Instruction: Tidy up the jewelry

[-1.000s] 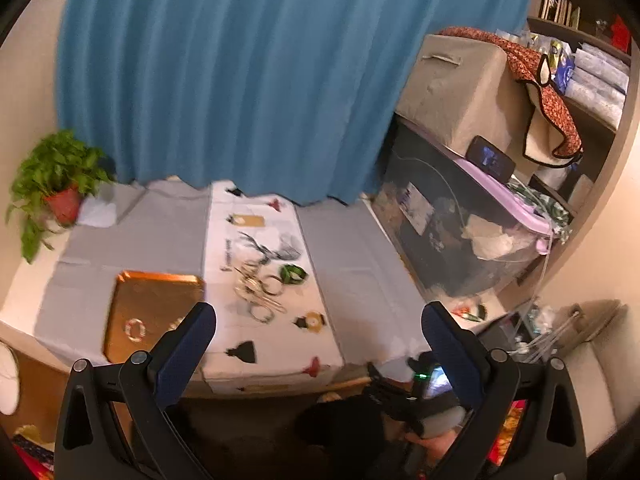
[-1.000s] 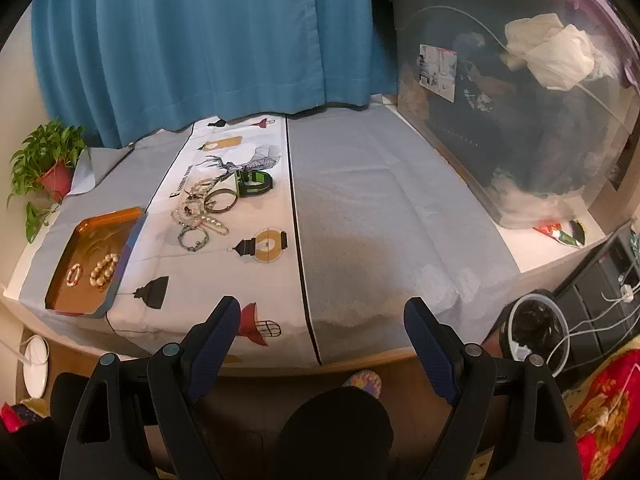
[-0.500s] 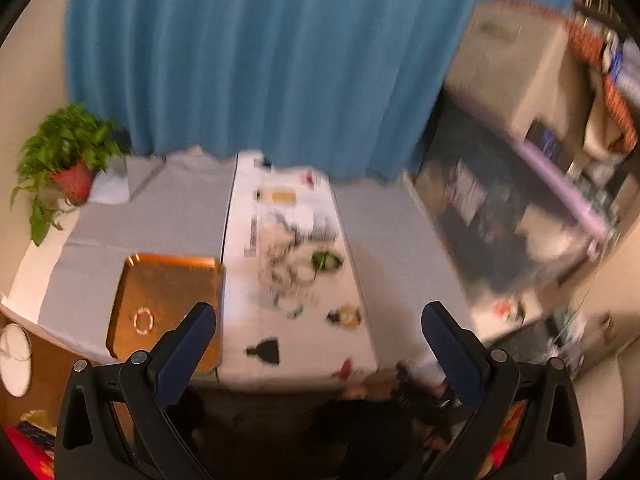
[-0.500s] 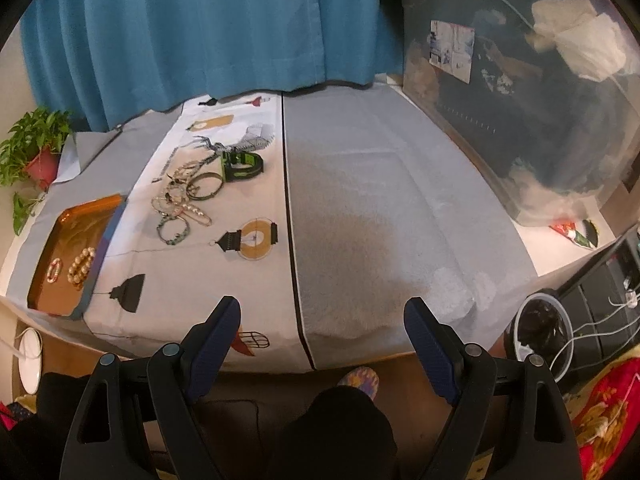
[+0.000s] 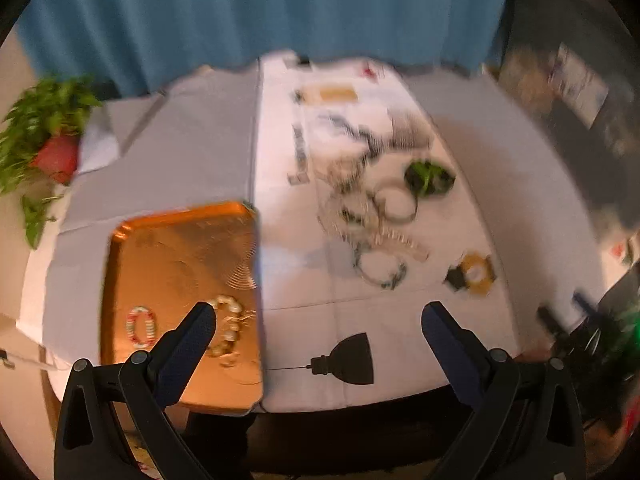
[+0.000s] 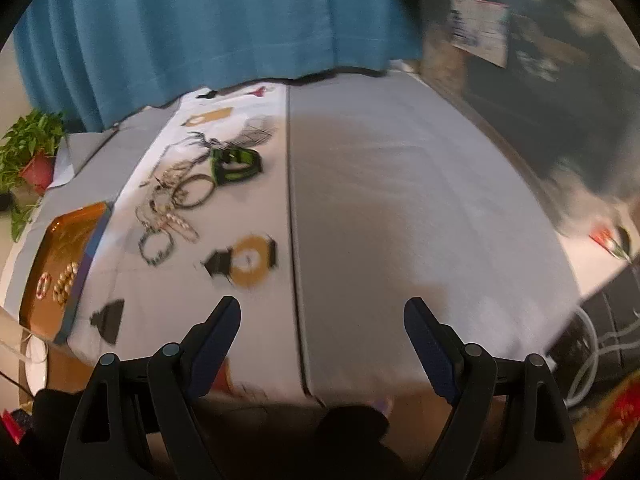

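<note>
A blue curtain (image 6: 192,32) hangs behind the cloth-covered table (image 6: 400,208); a potted plant (image 5: 44,136) sits at its left end; dark, blurred storage stands right.

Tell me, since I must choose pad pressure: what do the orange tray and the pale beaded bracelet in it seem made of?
Orange tray: looks like metal with a glossy copper-orange finish; it shows bright glare and fine concentric embossed rings, though lacquered plastic is possible. Pale beaded bracelet: round cream beads with a soft shine, pearl-like; real or imitation cannot be told through the blur.
</note>
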Action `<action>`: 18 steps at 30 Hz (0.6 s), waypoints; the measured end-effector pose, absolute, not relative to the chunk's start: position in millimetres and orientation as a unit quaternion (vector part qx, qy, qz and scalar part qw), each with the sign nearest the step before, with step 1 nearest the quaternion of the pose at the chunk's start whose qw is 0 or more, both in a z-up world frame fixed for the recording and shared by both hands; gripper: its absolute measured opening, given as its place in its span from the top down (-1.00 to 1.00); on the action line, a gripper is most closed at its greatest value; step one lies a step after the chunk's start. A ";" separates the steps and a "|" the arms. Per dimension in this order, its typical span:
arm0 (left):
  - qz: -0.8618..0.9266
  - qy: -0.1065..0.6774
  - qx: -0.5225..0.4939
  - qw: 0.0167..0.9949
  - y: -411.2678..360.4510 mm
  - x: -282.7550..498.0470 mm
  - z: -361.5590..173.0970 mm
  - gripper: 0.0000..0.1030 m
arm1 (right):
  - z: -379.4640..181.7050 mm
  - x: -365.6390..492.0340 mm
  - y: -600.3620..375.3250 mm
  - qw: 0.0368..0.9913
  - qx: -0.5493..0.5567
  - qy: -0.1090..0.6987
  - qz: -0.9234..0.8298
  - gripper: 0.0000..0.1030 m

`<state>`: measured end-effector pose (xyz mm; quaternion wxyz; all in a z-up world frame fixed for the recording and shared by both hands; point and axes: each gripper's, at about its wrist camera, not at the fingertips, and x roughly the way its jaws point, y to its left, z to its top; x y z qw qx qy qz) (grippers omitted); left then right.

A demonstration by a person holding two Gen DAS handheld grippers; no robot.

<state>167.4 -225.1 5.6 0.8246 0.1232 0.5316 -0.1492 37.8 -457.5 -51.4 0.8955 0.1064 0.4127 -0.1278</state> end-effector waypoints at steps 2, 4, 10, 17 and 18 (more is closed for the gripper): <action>-0.170 0.550 0.123 0.808 -235.3 175.3 -17.3 -0.97 | -56.1 60.0 -456.6 0.900 0.101 0.407 -0.118 -0.64; -0.175 0.556 0.139 0.801 -246.6 184.1 -41.7 -0.96 | -61.0 80.2 -456.4 0.904 0.099 0.402 -0.106 -0.64; -0.149 0.596 0.119 0.780 -247.1 220.1 -92.7 -0.45 | -80.0 135.7 -459.3 0.903 0.096 0.409 -0.088 -0.64; -0.151 0.600 0.104 0.779 -250.2 241.6 -108.1 -0.28 | -85.5 188.8 -470.9 0.906 0.106 0.401 -0.084 -0.64; -0.153 0.595 0.115 0.780 -254.0 241.6 -108.6 -0.28 | -85.3 195.8 -471.9 0.907 0.107 0.399 -0.084 -0.64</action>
